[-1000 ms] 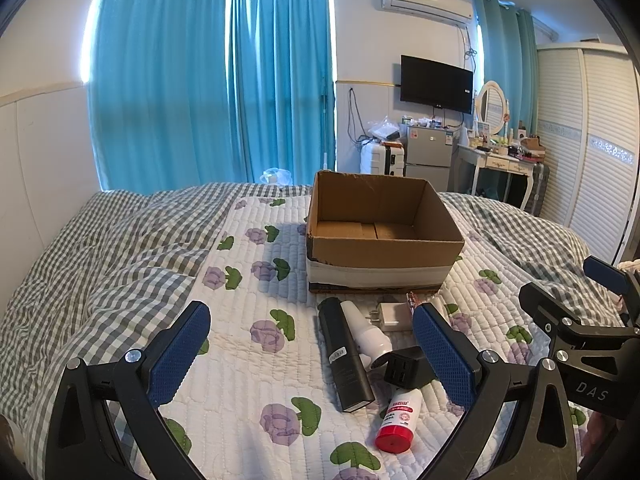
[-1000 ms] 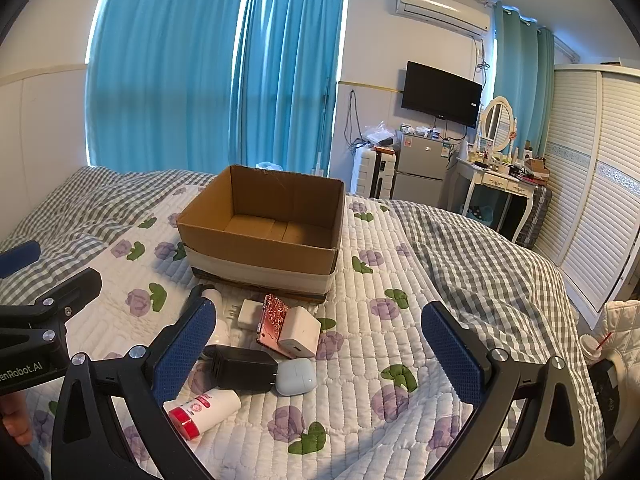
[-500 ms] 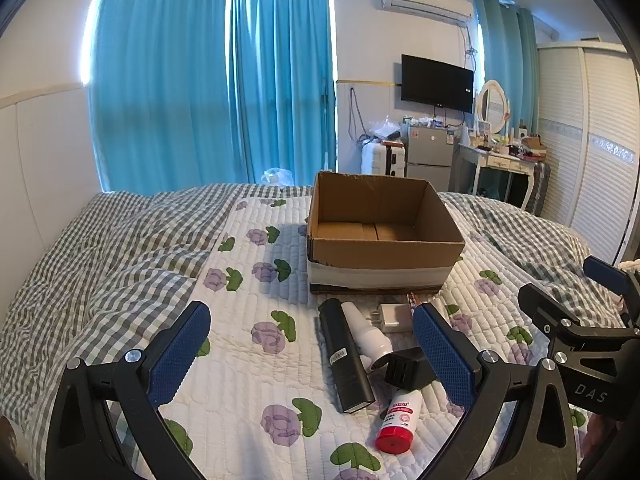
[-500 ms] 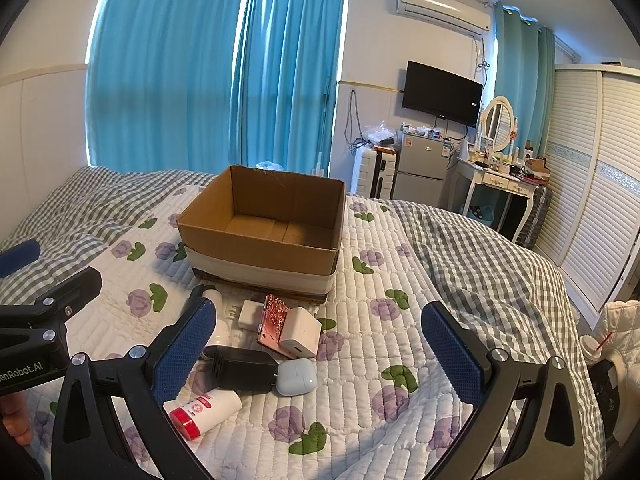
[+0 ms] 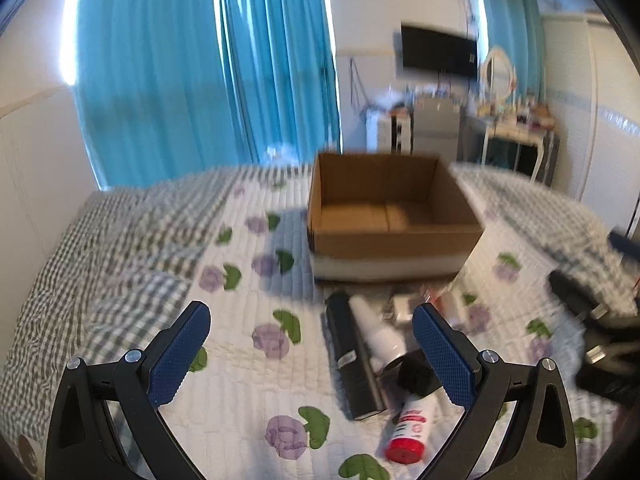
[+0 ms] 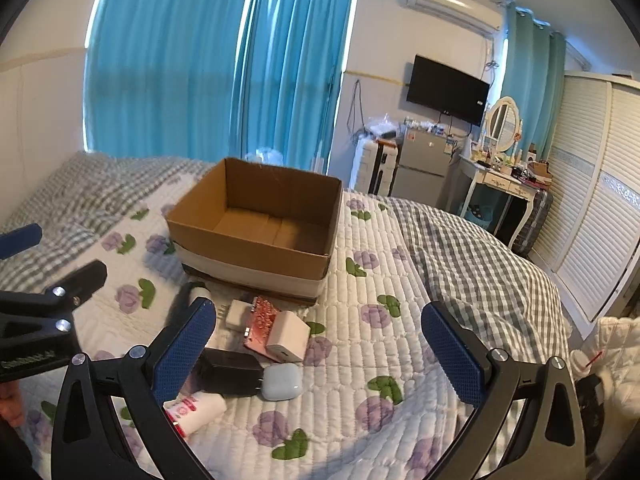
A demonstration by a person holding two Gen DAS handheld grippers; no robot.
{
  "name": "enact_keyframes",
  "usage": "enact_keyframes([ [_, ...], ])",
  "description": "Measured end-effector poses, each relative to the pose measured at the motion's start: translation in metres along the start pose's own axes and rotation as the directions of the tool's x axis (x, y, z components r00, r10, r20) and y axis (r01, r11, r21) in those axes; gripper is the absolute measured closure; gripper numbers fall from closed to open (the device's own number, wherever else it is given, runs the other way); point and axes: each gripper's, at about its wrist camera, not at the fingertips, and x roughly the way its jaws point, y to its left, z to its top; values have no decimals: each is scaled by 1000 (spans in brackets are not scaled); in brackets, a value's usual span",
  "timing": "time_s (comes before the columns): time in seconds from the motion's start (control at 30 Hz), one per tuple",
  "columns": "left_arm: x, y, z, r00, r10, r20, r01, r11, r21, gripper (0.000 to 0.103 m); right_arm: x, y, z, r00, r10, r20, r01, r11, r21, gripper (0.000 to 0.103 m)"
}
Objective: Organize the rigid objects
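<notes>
An empty open cardboard box (image 5: 394, 220) (image 6: 260, 224) stands on the quilted bed. In front of it lies a cluster of small items: a long black bar (image 5: 354, 360), a white bottle (image 5: 378, 332), a red-capped tube (image 5: 410, 426) (image 6: 192, 408), a black adapter (image 6: 232, 372), a pale earbud case (image 6: 282, 382), a white charger cube (image 6: 290, 336), a red circuit board (image 6: 262, 322) and a white plug (image 6: 236, 314). My left gripper (image 5: 312, 354) is open and empty, just left of the cluster. My right gripper (image 6: 316, 356) is open and empty, above the cluster's right side.
The bed has a flowered quilt (image 6: 360, 360) and a grey checked blanket (image 6: 472, 264) to the right. Blue curtains (image 6: 224, 60), a small fridge (image 6: 424, 164), a dressing table (image 6: 500, 184) and a white wardrobe (image 6: 596, 208) stand beyond the bed.
Both grippers have moved forward and tilted down toward the items; the left wrist view is now motion-blurred. Both jaws stay open and nothing on the bed has moved.
</notes>
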Motion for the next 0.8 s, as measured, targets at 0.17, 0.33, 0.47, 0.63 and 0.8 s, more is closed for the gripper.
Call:
enact_keyframes([
  [0.17,56,-13,-23,984,-18,-179,22,1000,20,2,32,-2,1,998,-12,-68,8,999,-54,0],
  [0.33,89,-27,-41,963,21,-268,-6,998,59,15,67,-4,-25,987,13,-161,-18,999,-29,0],
  [0.47,102,-29,-52,947,15,-320,6,998,64,20,87,-10,-41,973,27,-230,-27,1000,4,0],
  [0.63,101,-34,-52,939,-22,-344,52,996,79,28,95,-18,-46,966,46,-253,-34,998,52,0],
  [0.8,100,-22,-55,926,51,-374,-16,995,97,49,97,-13,-49,963,31,-269,-25,999,28,0],
])
